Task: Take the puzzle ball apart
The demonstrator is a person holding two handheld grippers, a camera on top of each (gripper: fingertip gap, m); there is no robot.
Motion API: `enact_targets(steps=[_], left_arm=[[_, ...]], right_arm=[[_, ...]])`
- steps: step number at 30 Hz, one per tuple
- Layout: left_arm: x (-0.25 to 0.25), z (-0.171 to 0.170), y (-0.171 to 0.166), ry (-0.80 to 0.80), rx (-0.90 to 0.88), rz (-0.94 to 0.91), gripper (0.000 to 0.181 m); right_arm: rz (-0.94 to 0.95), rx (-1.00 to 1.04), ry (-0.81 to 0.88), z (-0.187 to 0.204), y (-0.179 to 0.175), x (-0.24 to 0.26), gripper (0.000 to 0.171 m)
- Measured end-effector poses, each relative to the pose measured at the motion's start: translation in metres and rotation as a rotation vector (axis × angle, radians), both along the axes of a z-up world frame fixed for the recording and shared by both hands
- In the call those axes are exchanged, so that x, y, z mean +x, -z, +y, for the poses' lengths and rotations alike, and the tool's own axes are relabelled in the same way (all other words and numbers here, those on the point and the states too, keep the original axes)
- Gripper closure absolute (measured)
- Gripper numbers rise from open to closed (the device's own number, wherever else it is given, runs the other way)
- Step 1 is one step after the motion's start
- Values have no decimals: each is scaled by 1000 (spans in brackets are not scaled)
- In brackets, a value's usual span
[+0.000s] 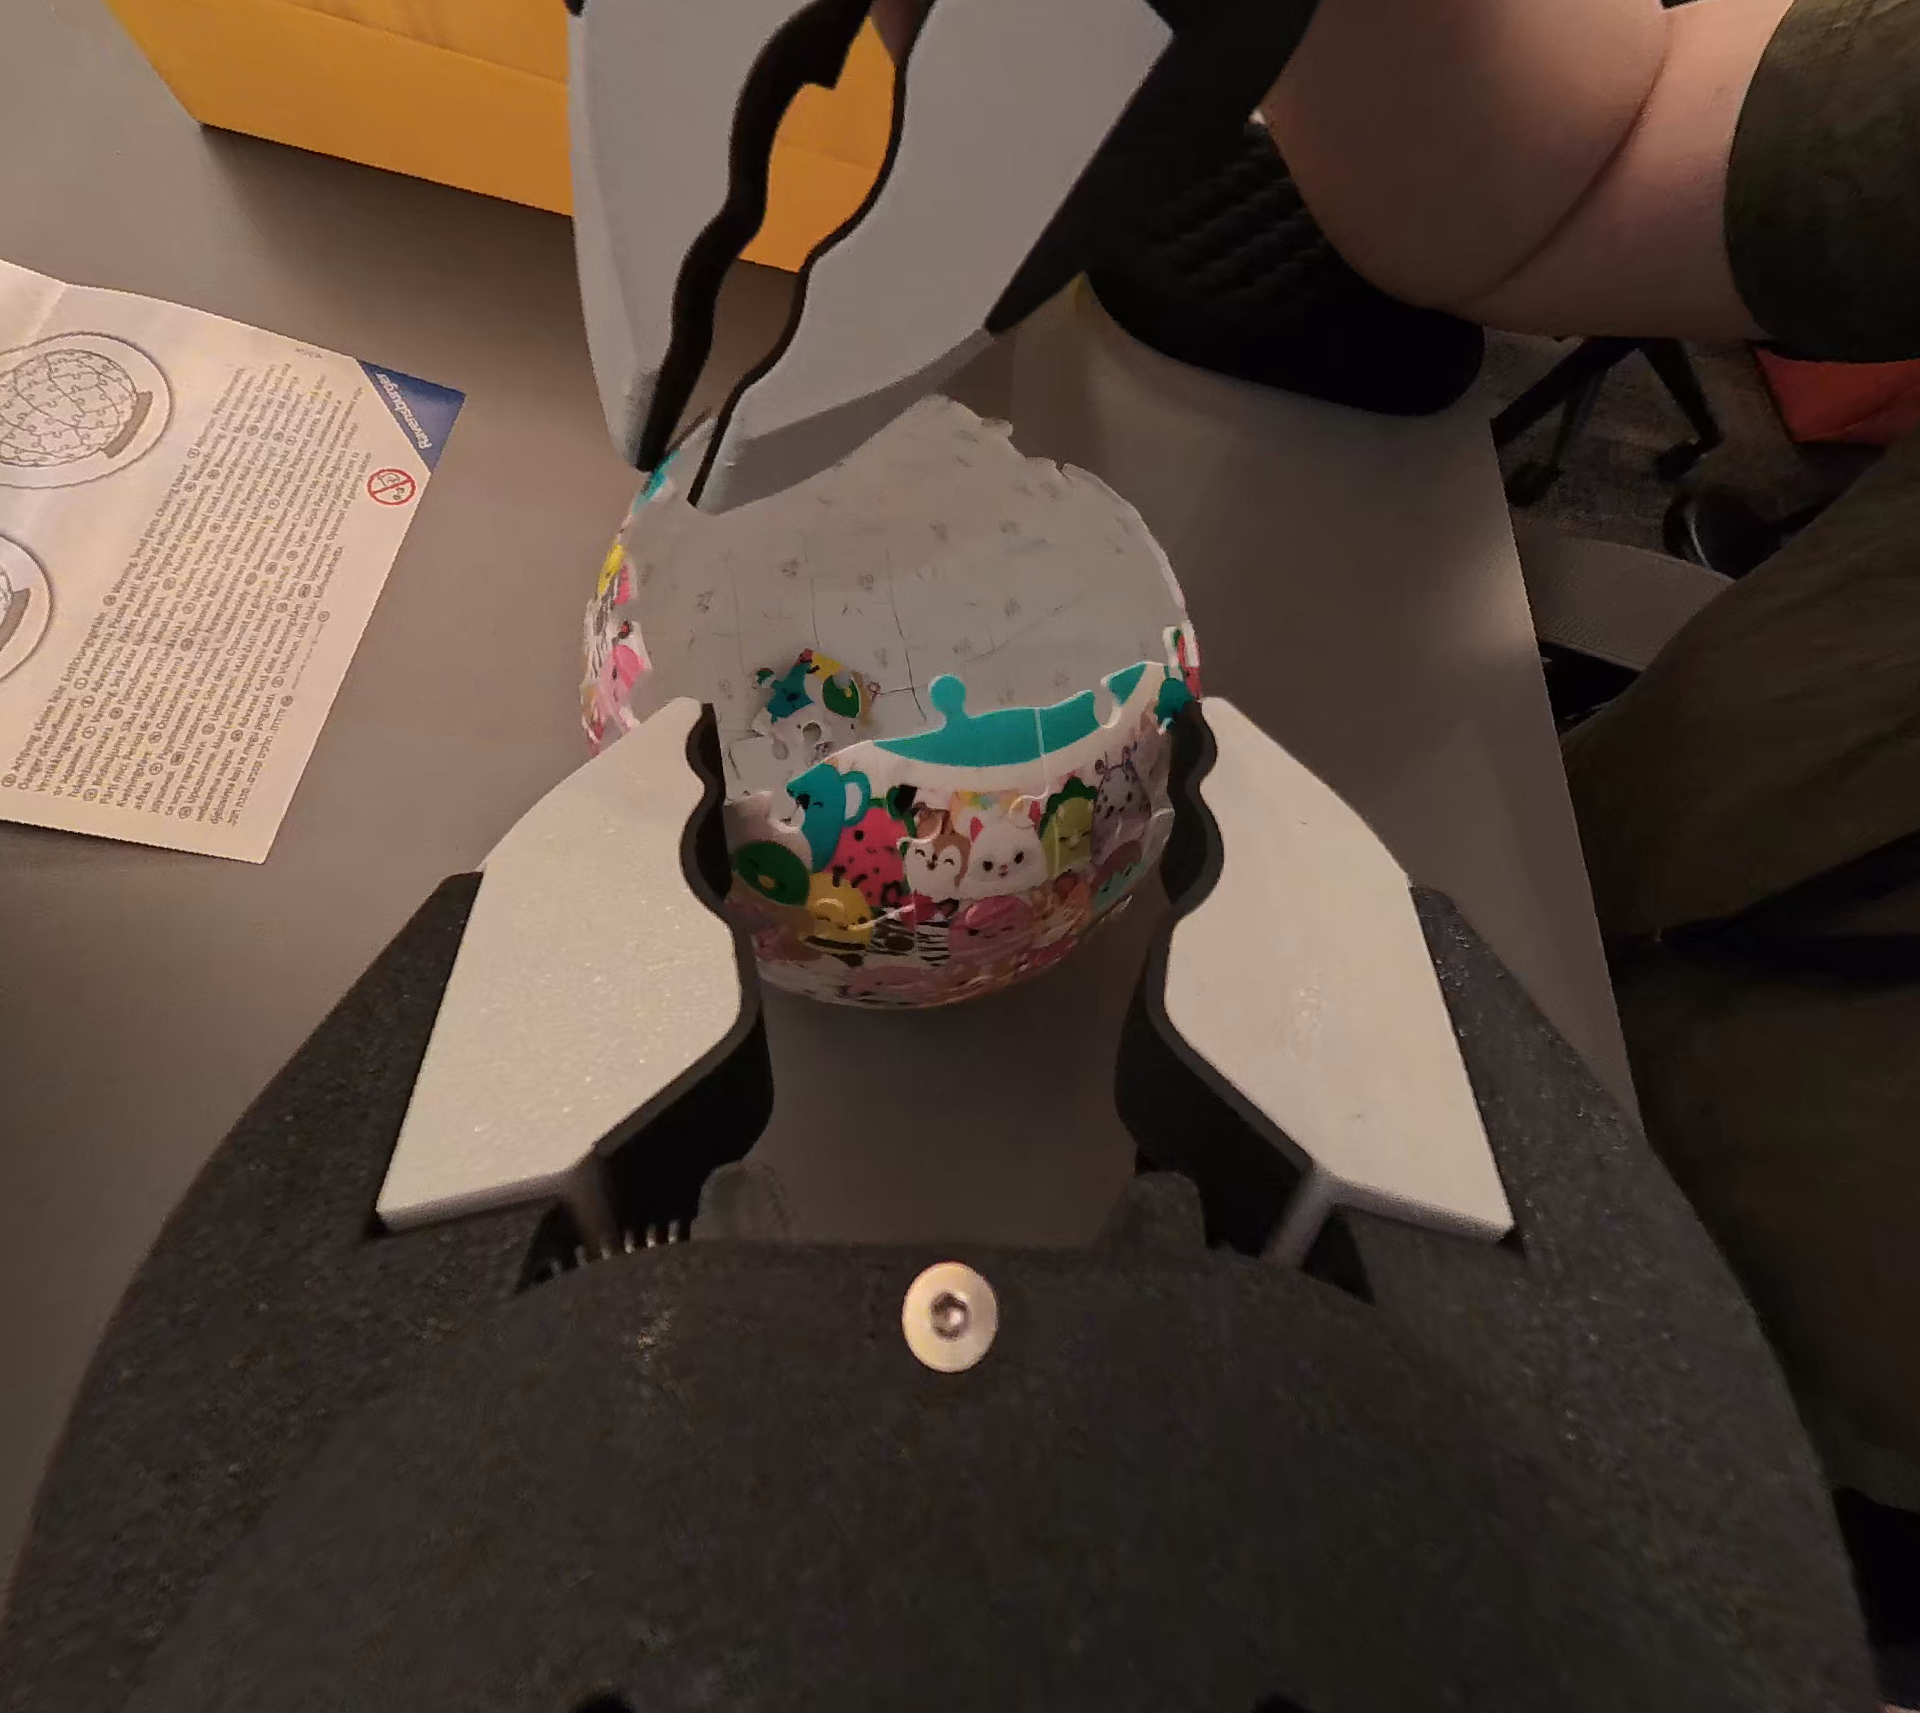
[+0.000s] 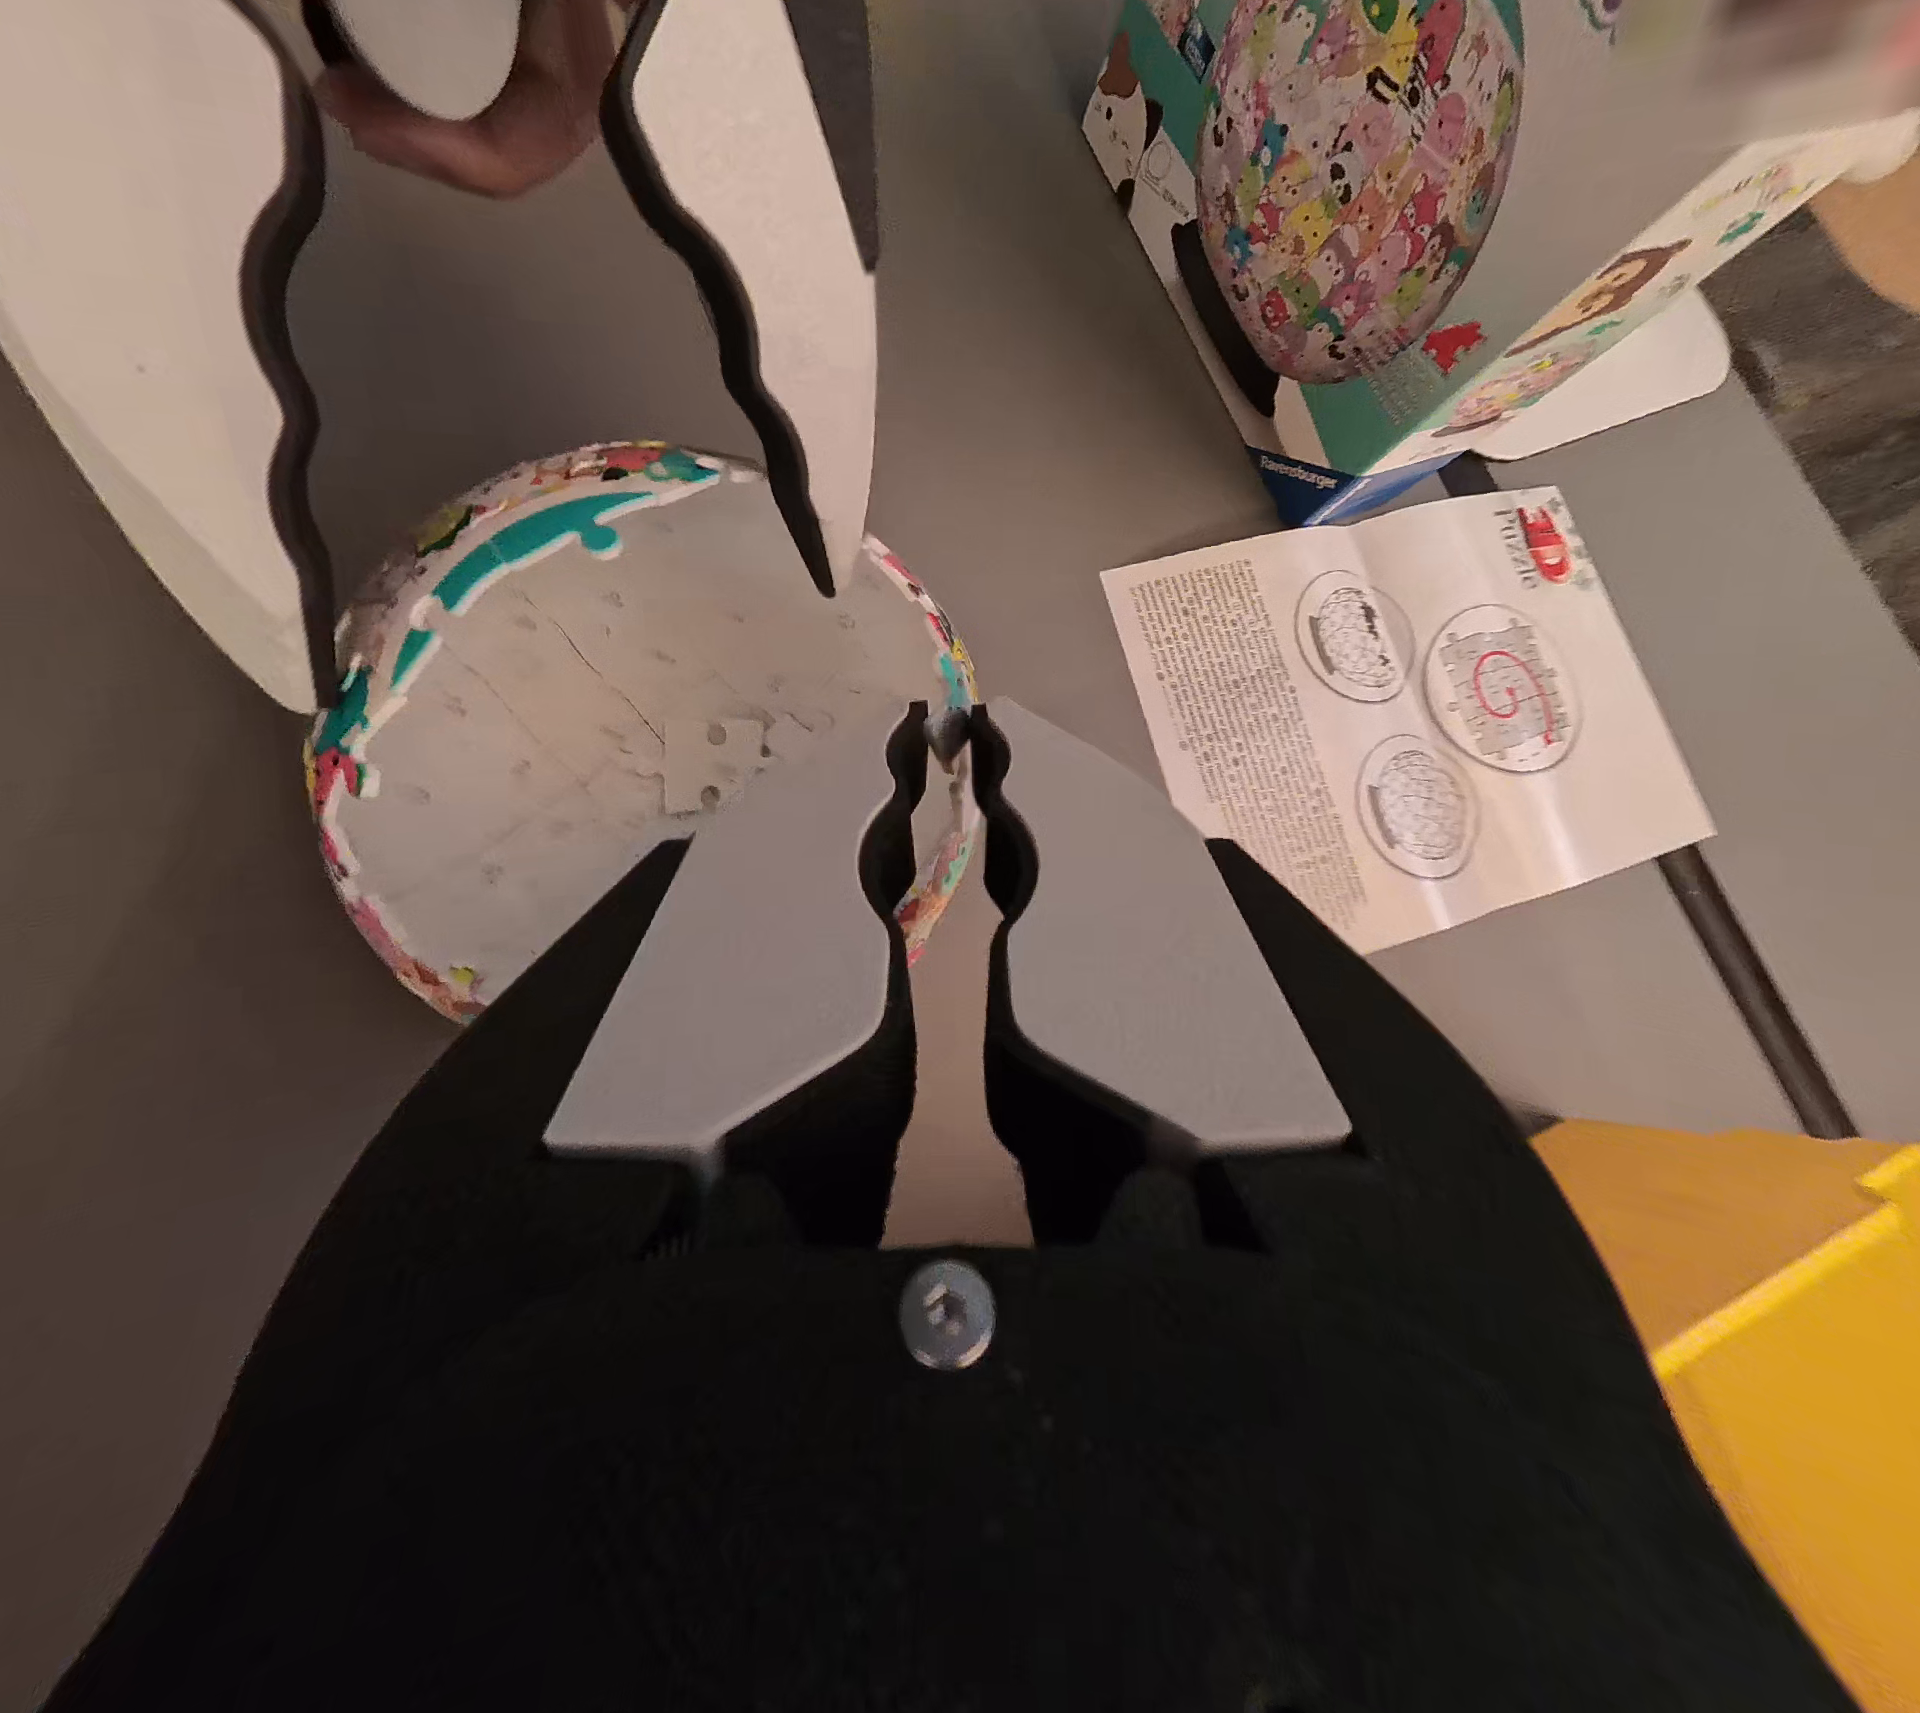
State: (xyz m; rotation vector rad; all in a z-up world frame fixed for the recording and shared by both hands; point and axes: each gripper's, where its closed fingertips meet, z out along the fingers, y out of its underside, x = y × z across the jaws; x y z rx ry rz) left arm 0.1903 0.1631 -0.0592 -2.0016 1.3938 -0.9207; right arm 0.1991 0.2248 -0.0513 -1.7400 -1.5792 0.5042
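With the half-dismantled puzzle ball [image 1: 935,790] braced between the left gripper [image 1: 951,780] fingers beside the leaflet [image 1: 197,562], the right gripper [image 2: 948,733] pinches a rim piece, which next needs peeling away.

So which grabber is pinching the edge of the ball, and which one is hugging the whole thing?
The right gripper pinches the rim of the puzzle ball, jaws nearly closed on one edge piece. The left gripper spreads wide around the ball's outside.
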Motion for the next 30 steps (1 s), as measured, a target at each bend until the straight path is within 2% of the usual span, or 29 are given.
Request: enact_targets(steps=[5, 9, 13, 21, 24, 30], left_arm=[[2, -1, 4, 15, 17, 21, 98], [2, -1, 4, 16, 17, 25, 97], [2, -1, 4, 14, 16, 24, 97], [3, -1, 4, 15, 17, 28, 97], [3, -2, 5, 20, 19, 31, 97], [4, -3, 7, 28, 23, 42, 96]], right_arm=[[43, -108, -1, 0, 0, -1, 160], [-53, 133, -56, 0, 0, 0, 158], [-145, 228, -36, 3, -2, 9, 155], [-214, 236, -6, 6, 11, 8, 155], [-189, 212, -11, 4, 9, 5, 164], [-175, 148, 0, 5, 10, 5, 163]])
